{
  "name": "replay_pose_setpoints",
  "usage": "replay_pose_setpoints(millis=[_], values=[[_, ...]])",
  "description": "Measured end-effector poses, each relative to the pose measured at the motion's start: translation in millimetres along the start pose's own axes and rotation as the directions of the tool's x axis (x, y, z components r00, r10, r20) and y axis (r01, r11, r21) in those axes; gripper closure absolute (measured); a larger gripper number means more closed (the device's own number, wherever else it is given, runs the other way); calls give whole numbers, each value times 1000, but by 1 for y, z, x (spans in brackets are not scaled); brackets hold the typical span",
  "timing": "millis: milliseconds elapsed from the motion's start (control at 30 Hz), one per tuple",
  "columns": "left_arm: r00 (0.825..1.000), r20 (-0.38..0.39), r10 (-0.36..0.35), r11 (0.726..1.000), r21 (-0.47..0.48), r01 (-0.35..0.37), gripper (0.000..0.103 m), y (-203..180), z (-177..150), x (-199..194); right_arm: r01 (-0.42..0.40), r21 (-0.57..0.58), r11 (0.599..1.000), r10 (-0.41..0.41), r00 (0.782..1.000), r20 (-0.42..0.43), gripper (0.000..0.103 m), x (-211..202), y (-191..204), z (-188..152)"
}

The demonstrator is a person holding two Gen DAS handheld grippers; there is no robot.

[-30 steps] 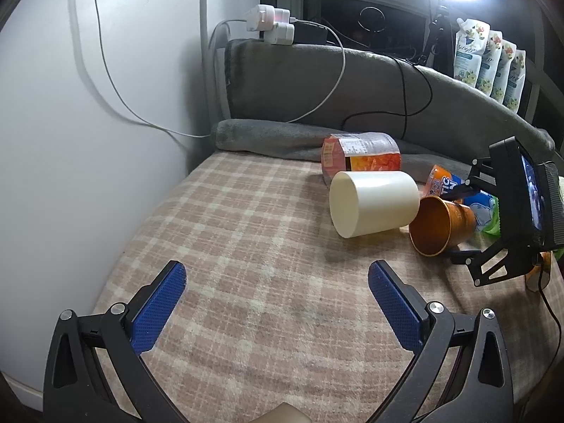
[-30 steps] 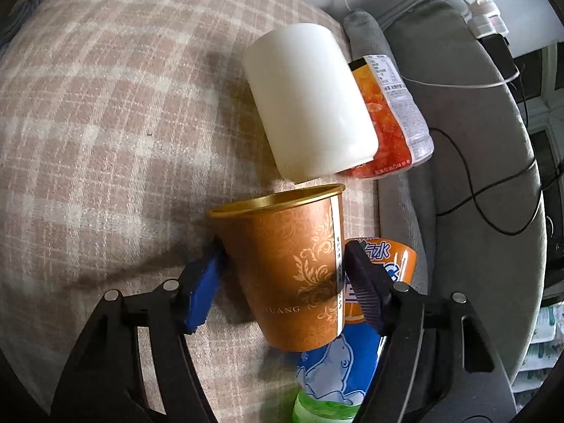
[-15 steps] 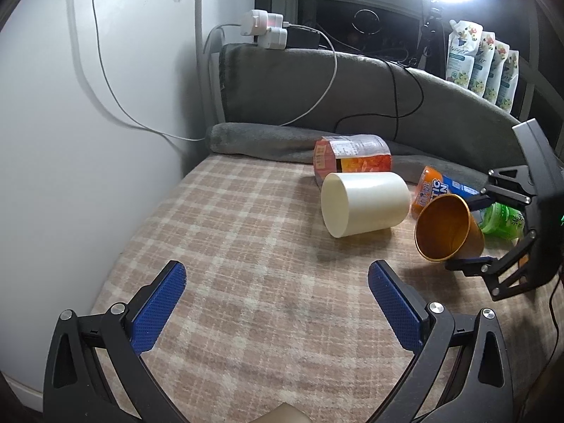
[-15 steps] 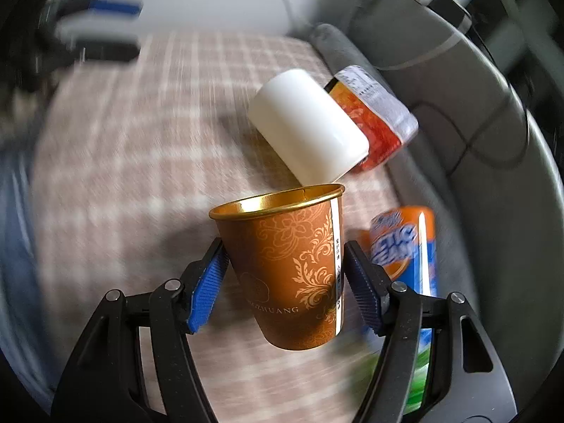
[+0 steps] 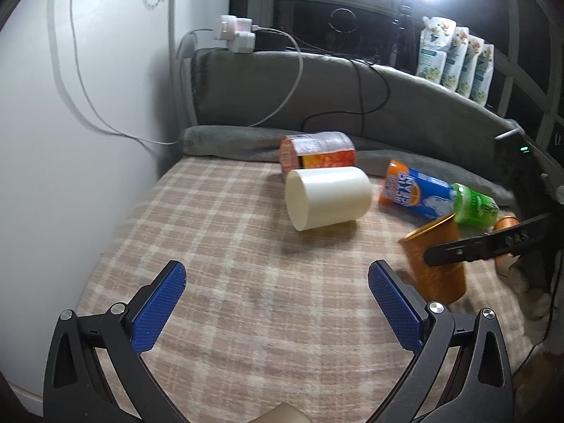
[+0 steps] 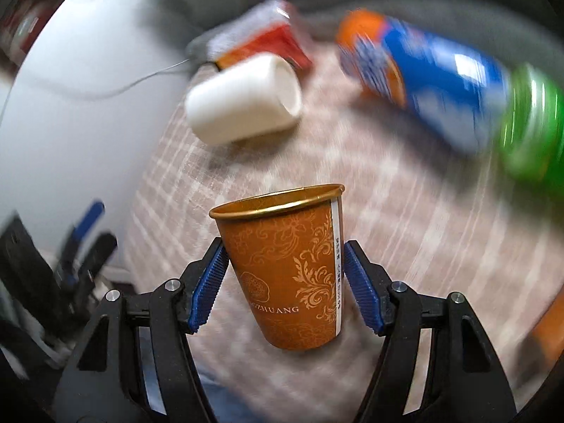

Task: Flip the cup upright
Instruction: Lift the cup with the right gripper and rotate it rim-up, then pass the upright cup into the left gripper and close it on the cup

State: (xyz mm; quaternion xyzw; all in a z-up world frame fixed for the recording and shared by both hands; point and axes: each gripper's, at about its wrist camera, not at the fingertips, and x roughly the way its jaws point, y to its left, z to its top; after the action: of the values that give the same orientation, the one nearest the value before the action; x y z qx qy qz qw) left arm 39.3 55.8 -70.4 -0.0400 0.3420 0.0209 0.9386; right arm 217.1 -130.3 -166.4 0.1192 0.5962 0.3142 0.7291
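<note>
Lower centre of right wrist view: right gripper (image 6: 282, 275) clamped across orange cup (image 6: 292, 271), pads on opposite walls. Cup's long axis near vertical, rim up, slightly tilted, base apparently just above the plaid cloth (image 6: 405, 232). Left gripper (image 5: 276, 303) jaws apart, empty, farther off.

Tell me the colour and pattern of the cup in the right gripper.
Orange cup with gold floral scrollwork and gold rim; clearest in the right wrist view.
</note>
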Motion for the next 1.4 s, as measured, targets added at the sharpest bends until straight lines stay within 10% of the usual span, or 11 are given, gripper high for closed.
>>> replay_pose_setpoints(millis=[300, 433, 600, 1067, 1400], values=[[992, -65, -111, 993, -43, 109, 1, -9, 0, 3, -22, 130, 991, 22, 1000, -2, 32, -7, -11, -12], [984, -97, -146, 988, -56, 141, 1, -15, -1, 9, 11, 94, 995, -12, 1000, 13, 16, -13, -9, -15], [949, -173, -264, 961, -125, 245, 1, -22, 0, 21, 28, 7, 1000, -29, 993, 110, 16, -45, 1, -28], [851, -290, -437, 883, -321, 344, 5, -64, 13, 75, 320, 63, 945, -310, 823, 476, 16, -146, -12, -122], [835, -314, -452, 869, -368, 332, 9, -72, 21, 97, 315, 141, 938, -342, 786, 515, 16, -162, -31, -155]])
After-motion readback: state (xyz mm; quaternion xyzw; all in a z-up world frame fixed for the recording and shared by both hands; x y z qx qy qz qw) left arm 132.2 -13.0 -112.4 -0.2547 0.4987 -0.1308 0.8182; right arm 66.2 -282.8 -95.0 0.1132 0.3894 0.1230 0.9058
